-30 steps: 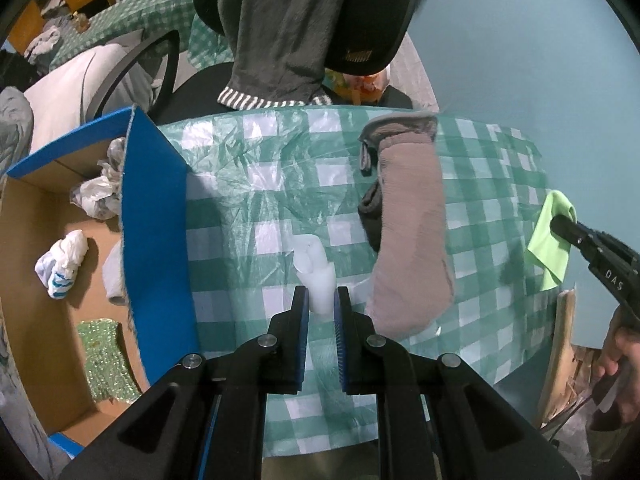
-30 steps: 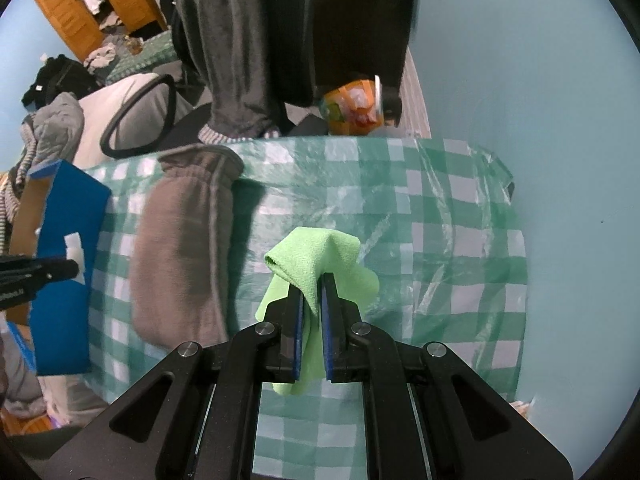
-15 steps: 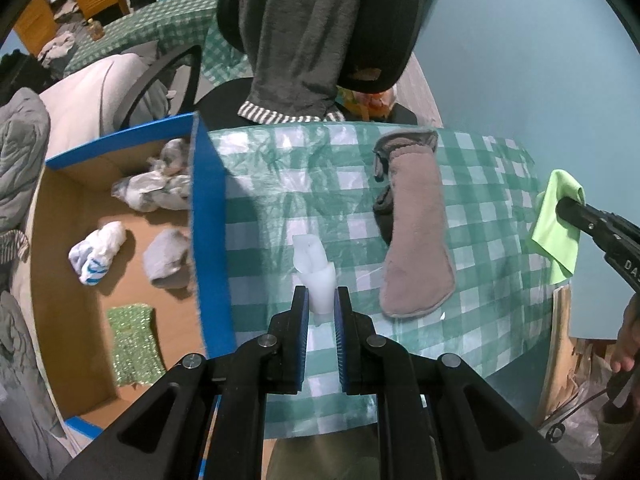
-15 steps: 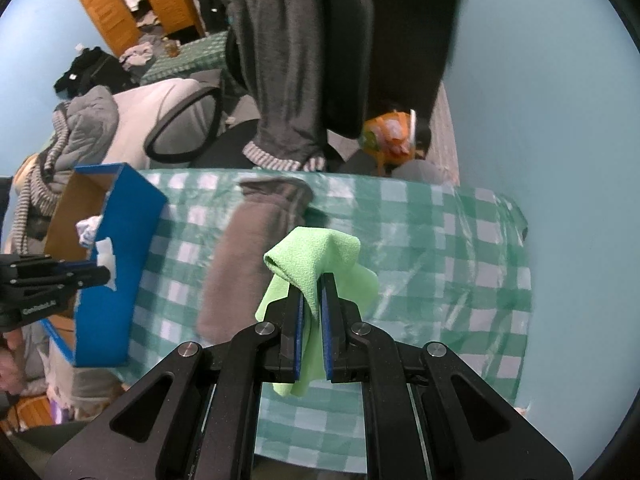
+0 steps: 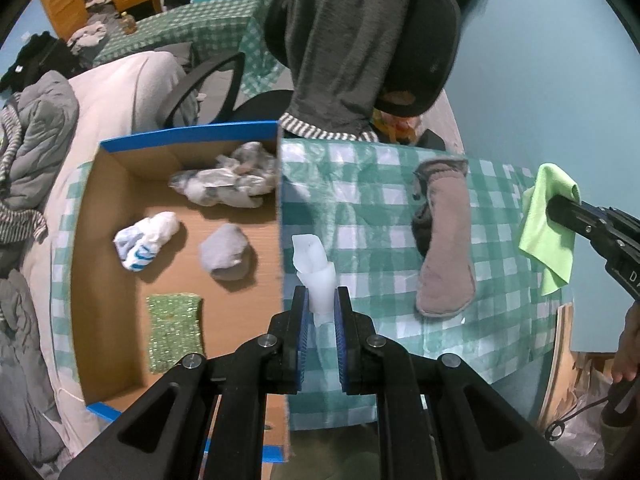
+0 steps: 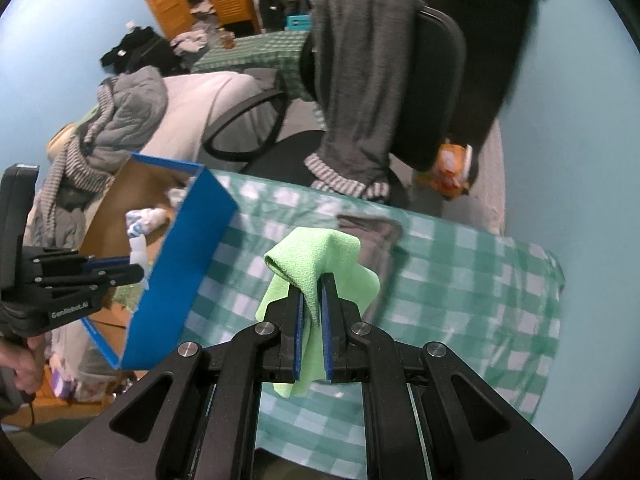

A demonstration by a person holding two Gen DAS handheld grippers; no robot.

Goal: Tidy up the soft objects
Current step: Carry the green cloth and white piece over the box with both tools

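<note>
In the left wrist view the right claw (image 5: 554, 204) enters at the right edge and is cut off by the frame, so only its black tip and part of its body show; white letters on it run out of frame and cannot be read whole. The hand (image 5: 628, 344) beneath it is mostly out of frame at the lower right. In the right wrist view the mitten (image 6: 376, 240) is blurred and partly hidden behind the green cloth (image 6: 316, 264), and the box (image 6: 188, 248) at centre left hides most of what lies in it behind its blue wall. The left claw (image 5: 320, 294) is clamped on a white wad (image 5: 314, 268), which sticks up from between the blue pads at lower centre, over the box's right wall where it meets the checked counter (image 5: 360, 208). The right claw is closed on the green cloth, which drapes over the pads at frame centre and hangs below them, above the counter. The grey mitten lies flat on the counter, right of centre in the left view. Inside the box lie a white-and-blue bundle (image 5: 146, 240), a grey bundle (image 5: 226, 252), a green sparkly pad (image 5: 174, 332) and crumpled plastic (image 5: 228, 180). In the right view the left claw's side reads "GenRobot.AI".
</note>
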